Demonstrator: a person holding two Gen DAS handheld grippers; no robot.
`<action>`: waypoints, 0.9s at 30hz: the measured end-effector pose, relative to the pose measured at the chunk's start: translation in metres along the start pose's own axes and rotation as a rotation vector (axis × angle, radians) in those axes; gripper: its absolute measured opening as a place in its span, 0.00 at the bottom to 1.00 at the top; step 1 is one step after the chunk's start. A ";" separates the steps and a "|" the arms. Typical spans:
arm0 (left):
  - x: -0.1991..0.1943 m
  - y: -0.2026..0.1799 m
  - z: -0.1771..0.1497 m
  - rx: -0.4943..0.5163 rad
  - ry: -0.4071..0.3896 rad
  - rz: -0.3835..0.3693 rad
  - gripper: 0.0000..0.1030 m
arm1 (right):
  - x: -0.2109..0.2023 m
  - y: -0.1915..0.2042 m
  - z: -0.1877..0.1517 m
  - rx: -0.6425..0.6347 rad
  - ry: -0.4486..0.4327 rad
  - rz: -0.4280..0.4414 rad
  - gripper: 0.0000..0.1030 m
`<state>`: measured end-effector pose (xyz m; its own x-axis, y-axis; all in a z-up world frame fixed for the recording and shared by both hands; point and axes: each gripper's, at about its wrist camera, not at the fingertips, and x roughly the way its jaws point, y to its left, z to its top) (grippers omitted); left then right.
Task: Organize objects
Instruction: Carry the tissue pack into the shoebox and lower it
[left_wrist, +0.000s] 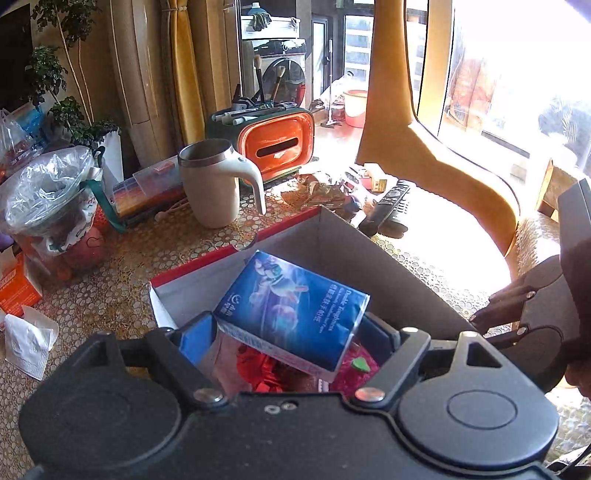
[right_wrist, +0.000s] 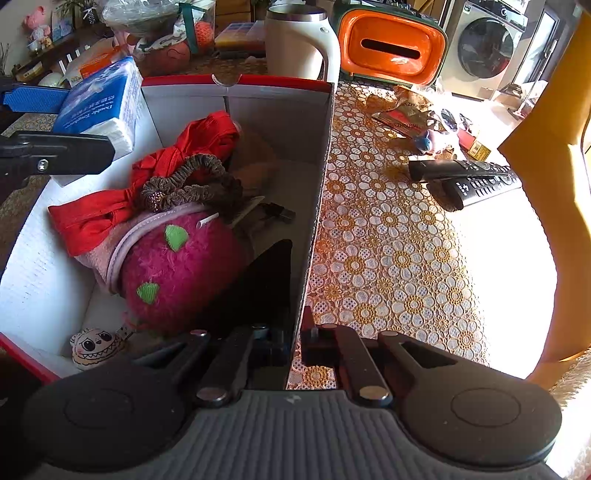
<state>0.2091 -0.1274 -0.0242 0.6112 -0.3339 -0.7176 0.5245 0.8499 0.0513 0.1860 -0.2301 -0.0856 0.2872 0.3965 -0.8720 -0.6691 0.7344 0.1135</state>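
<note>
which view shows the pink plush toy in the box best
The right wrist view: the pink plush toy lies nearly whole inside the box, green spots and zipper edge visible. The left wrist view shows only a sliver of it, hidden behind the blue tissue pack.

Lace-cloth table (right_wrist: 388, 258) w/ box (right_wrist: 317, 155), mug (left_wrist: 210, 192), remotes (right_wrist: 476, 181)

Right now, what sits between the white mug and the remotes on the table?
In the left wrist view: crumpled snack wrappers between the mug and remotes.
</note>
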 end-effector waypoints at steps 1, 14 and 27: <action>0.005 -0.002 0.001 0.002 0.002 0.001 0.80 | 0.000 0.000 0.000 0.000 0.000 0.002 0.06; 0.063 -0.016 0.014 -0.002 0.068 0.041 0.80 | 0.000 -0.002 0.000 0.003 0.002 0.021 0.06; 0.097 -0.020 0.006 0.010 0.144 0.041 0.80 | 0.000 -0.004 0.000 0.003 0.004 0.036 0.07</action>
<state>0.2614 -0.1790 -0.0911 0.5414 -0.2364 -0.8068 0.5072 0.8572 0.0892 0.1892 -0.2329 -0.0861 0.2604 0.4205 -0.8691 -0.6768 0.7215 0.1463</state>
